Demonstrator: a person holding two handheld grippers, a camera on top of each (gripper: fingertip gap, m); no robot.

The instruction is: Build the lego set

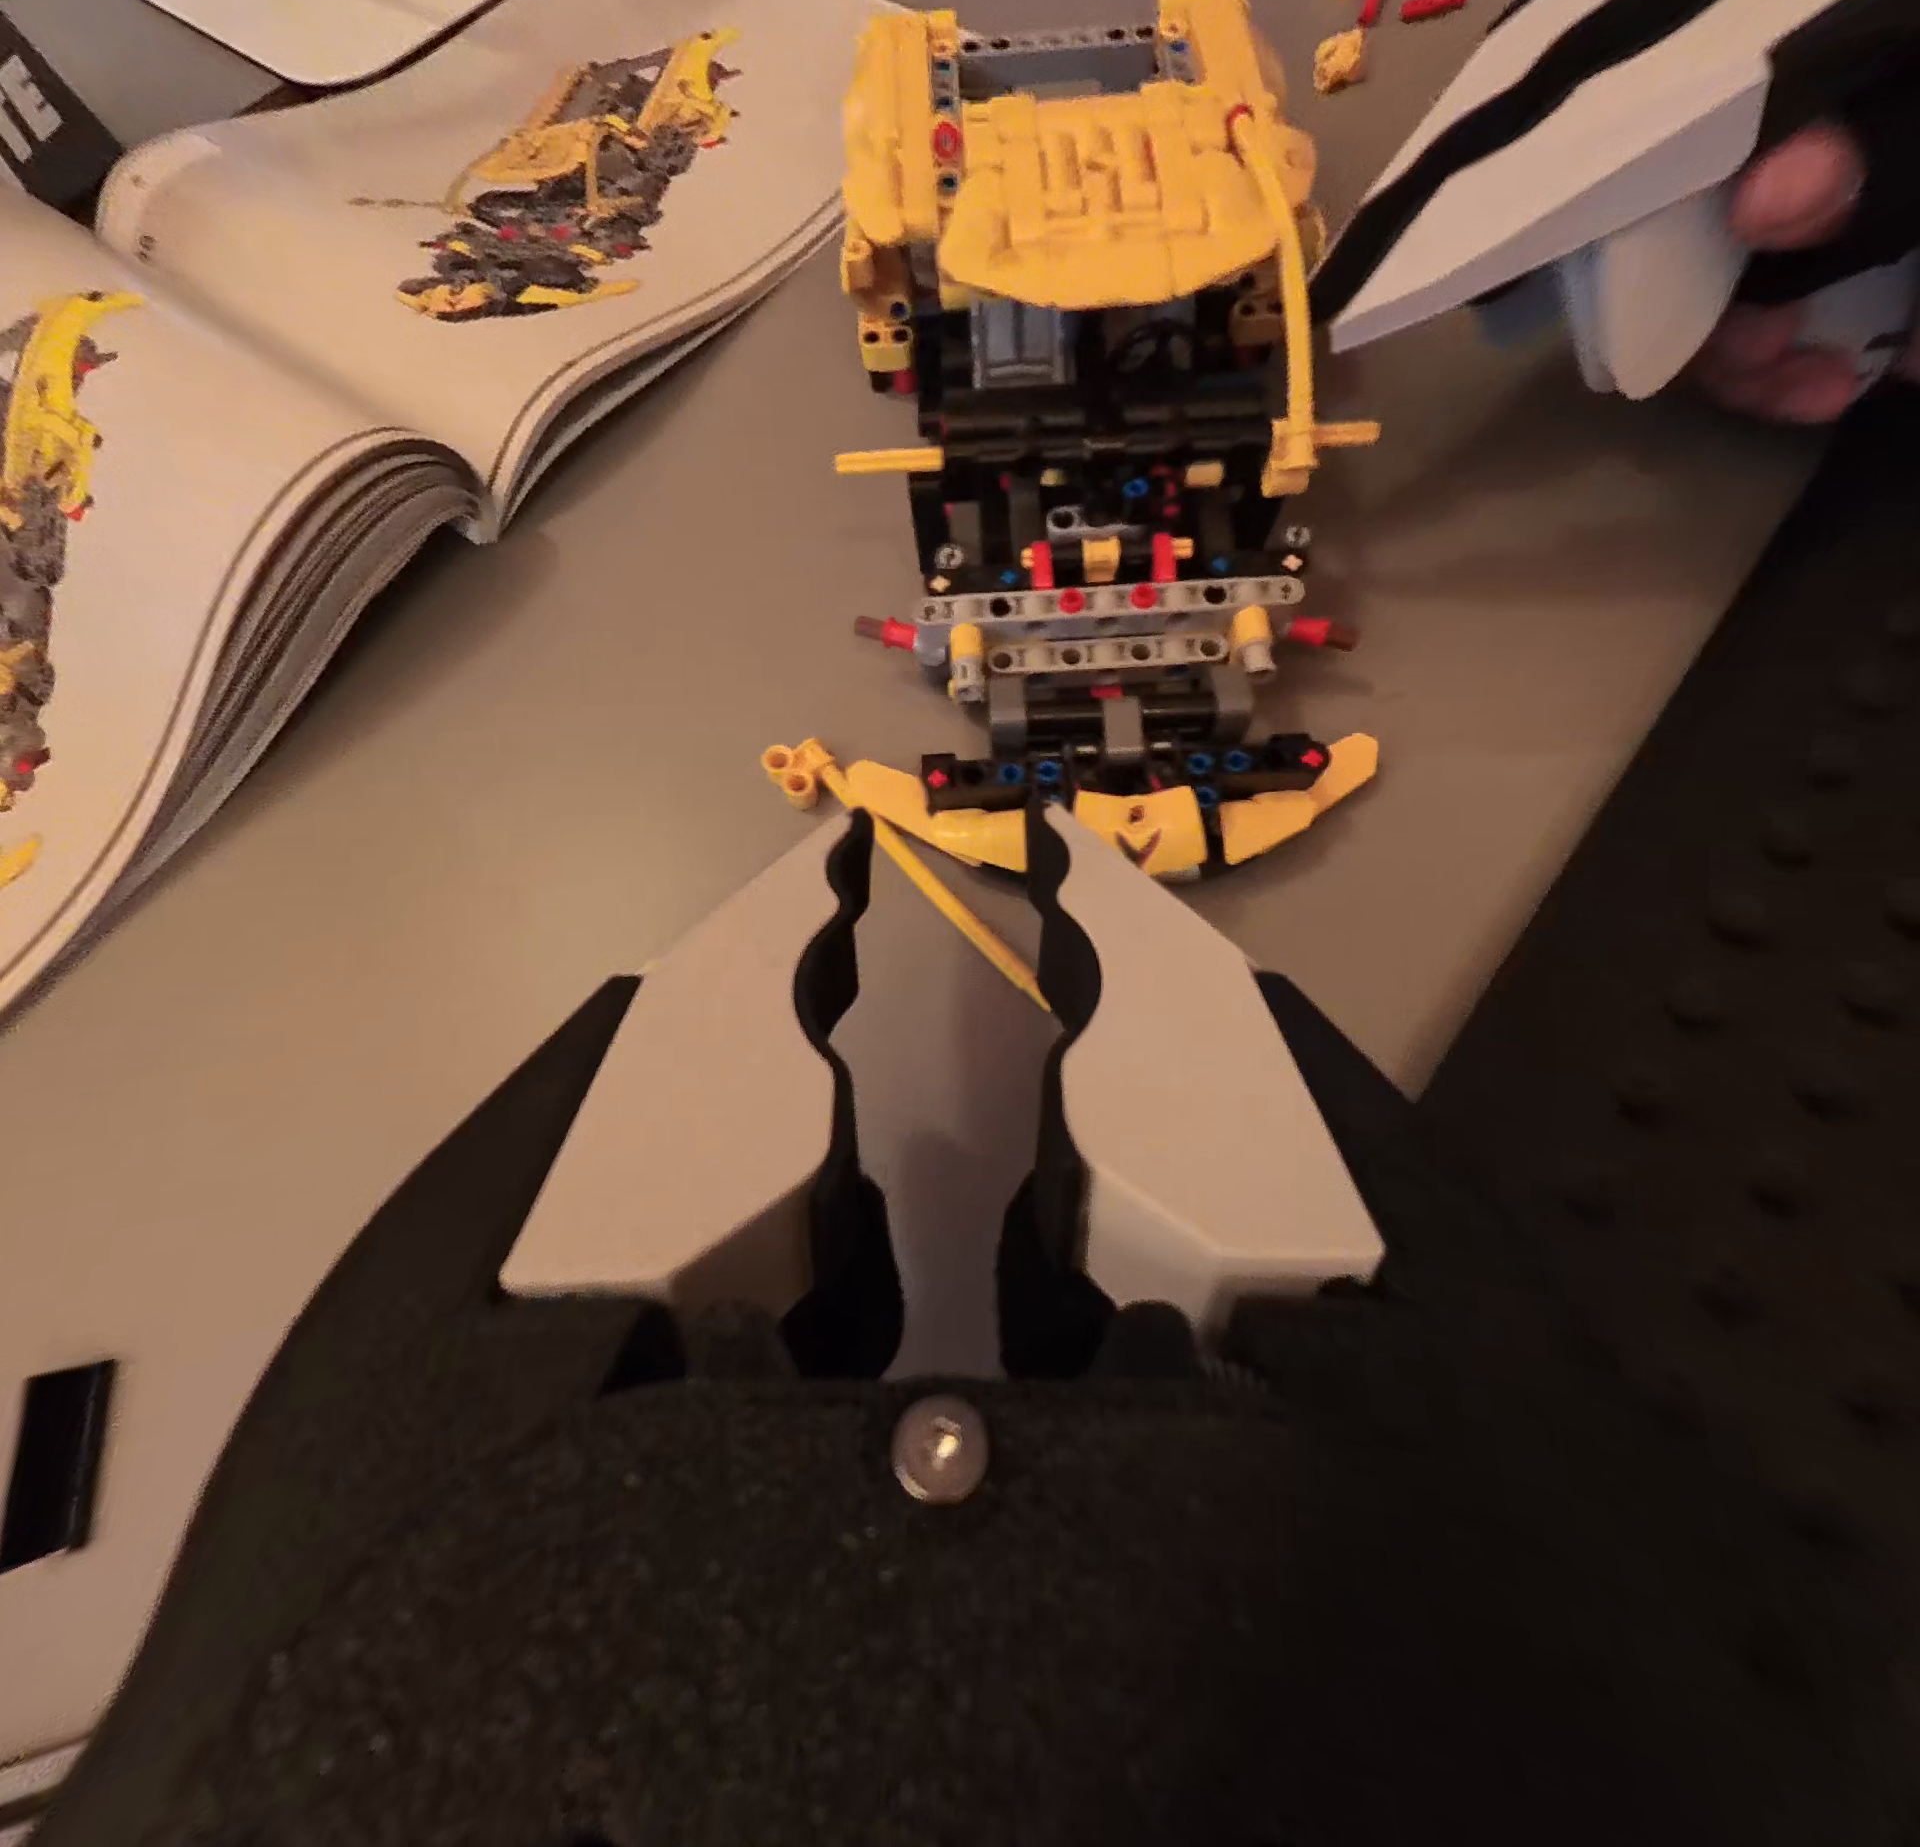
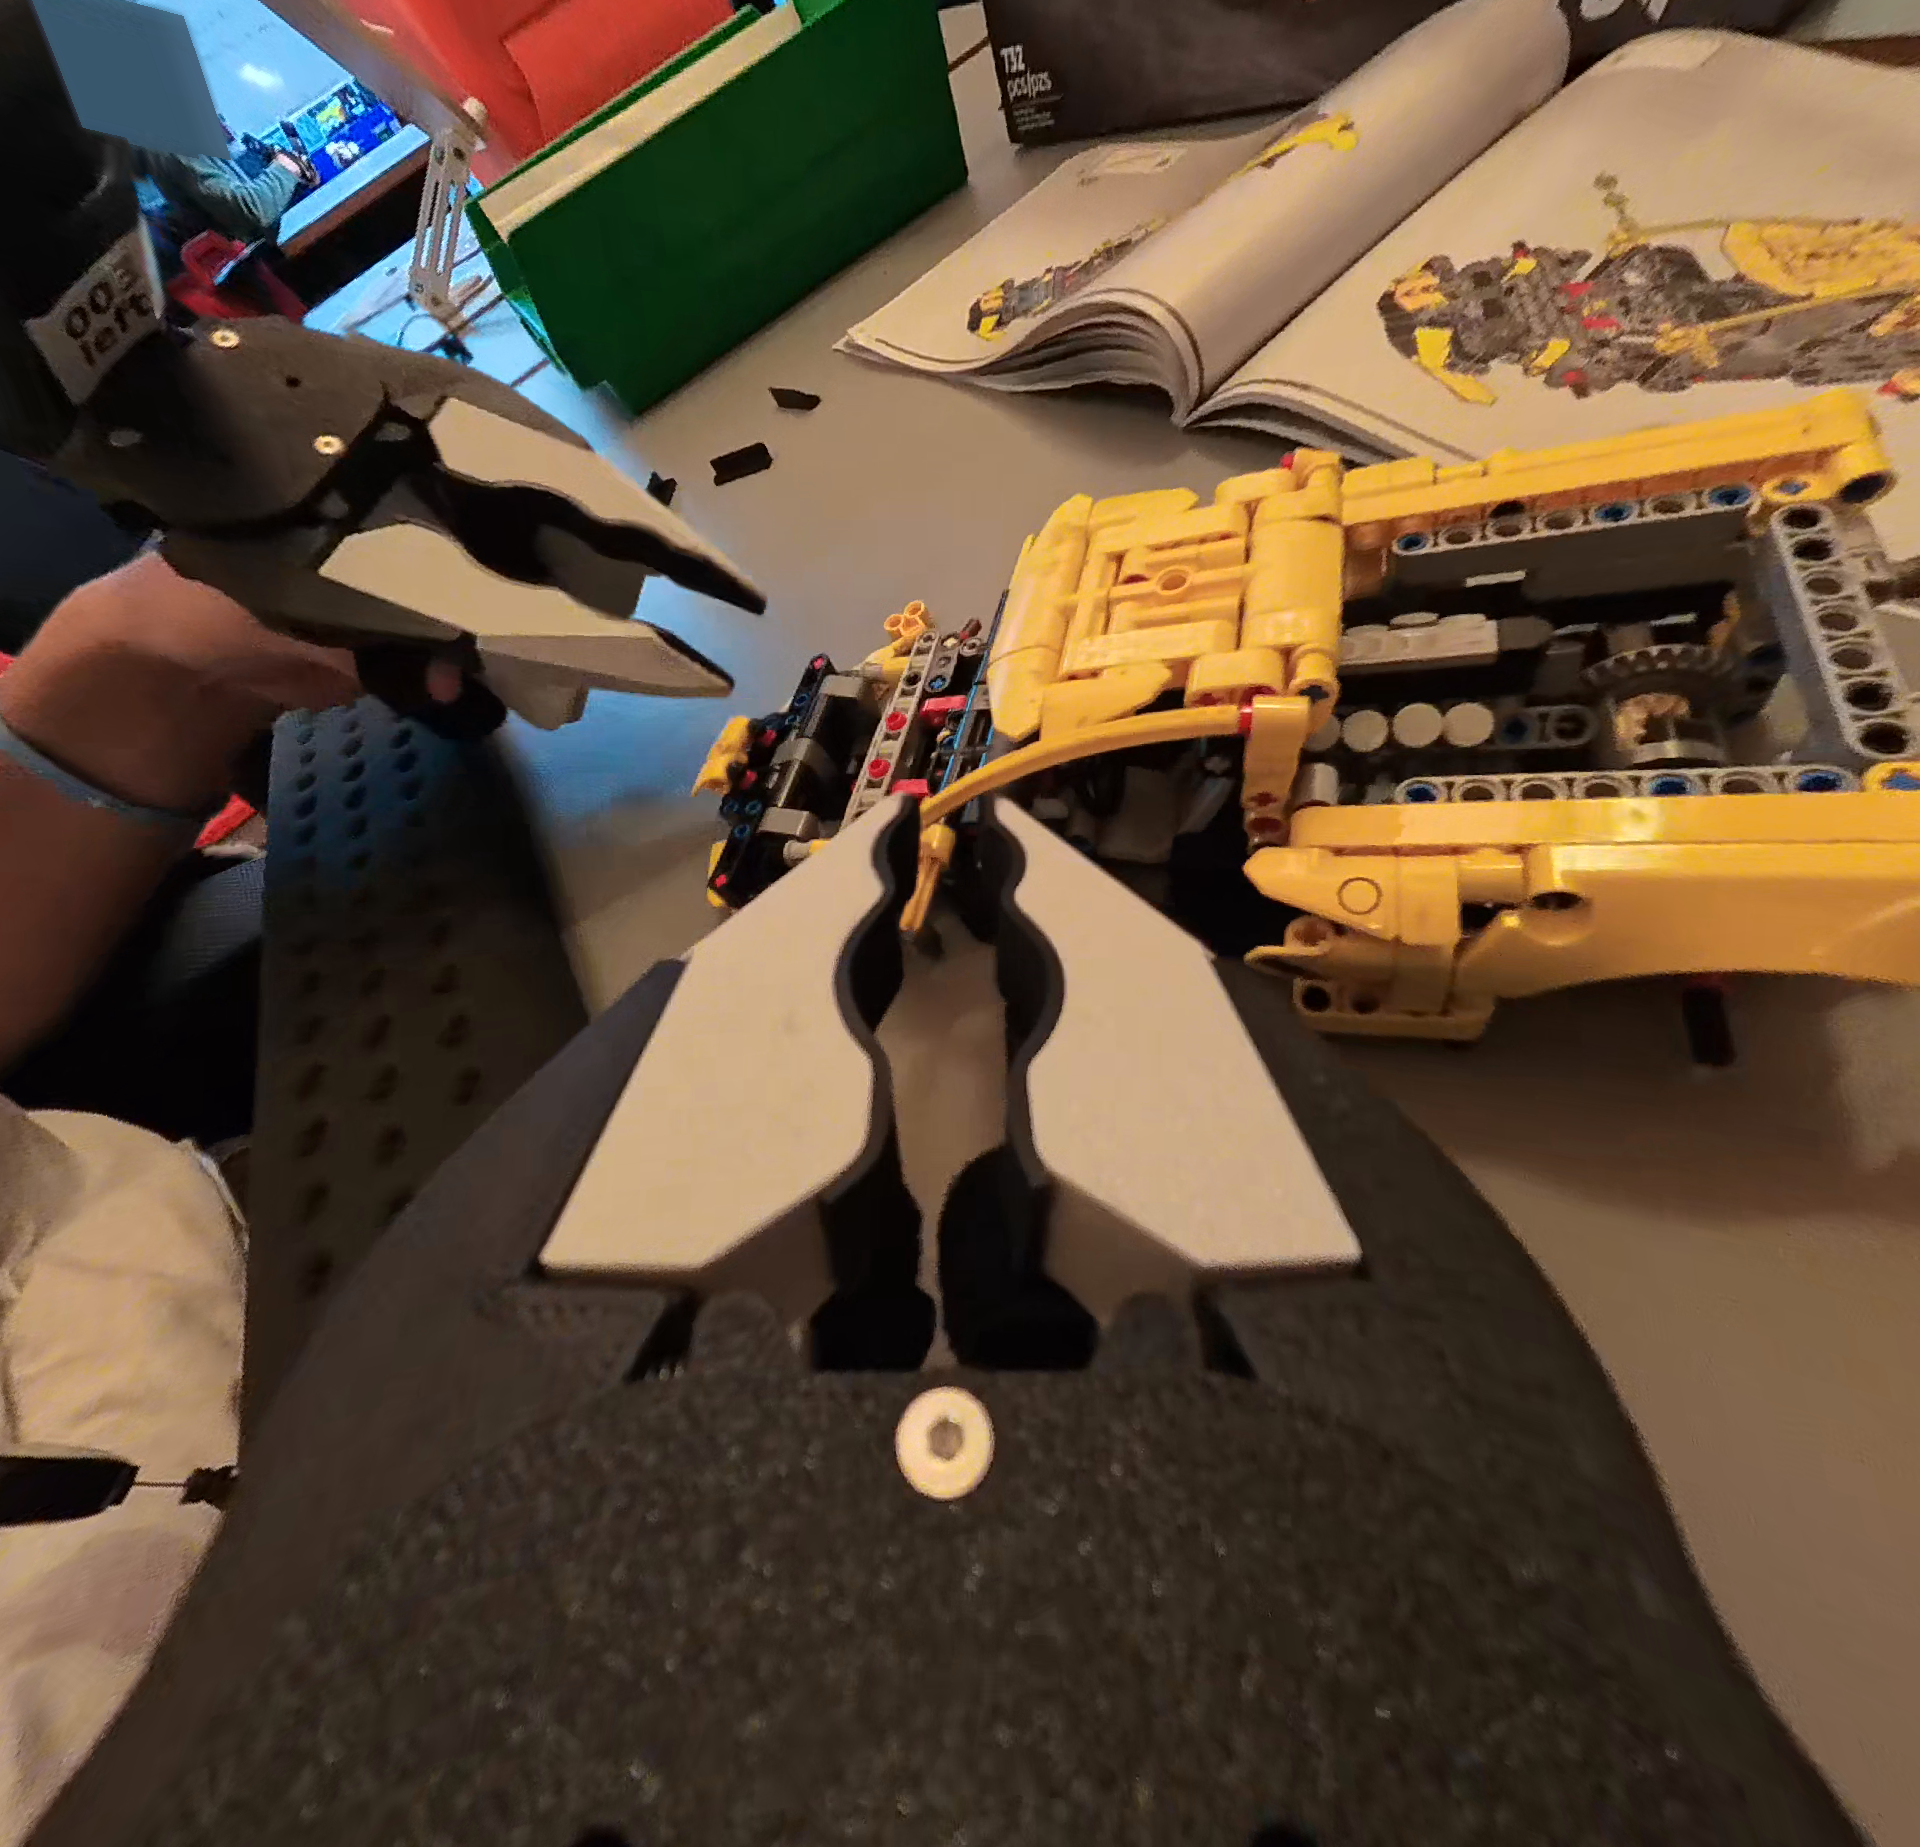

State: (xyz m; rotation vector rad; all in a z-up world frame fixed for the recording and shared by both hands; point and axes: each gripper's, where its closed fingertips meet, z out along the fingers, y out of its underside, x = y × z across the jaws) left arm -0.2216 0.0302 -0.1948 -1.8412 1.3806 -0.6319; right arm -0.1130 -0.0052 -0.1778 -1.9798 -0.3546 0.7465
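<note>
Your right gripper (image 2: 951,821) parted around a thin yellow flexible rod (image 2: 1081,753) on the half-built yellow-and-black brick car (image 2: 1299,696), your left gripper (image 2: 743,644) open near its nose, grey desk (image 2: 1610,1226).

grey table (image 1: 540,717) | on it: lego car (image 1: 1091,426), open manual (image 1: 312,363), green box (image 2: 748,187)
</note>
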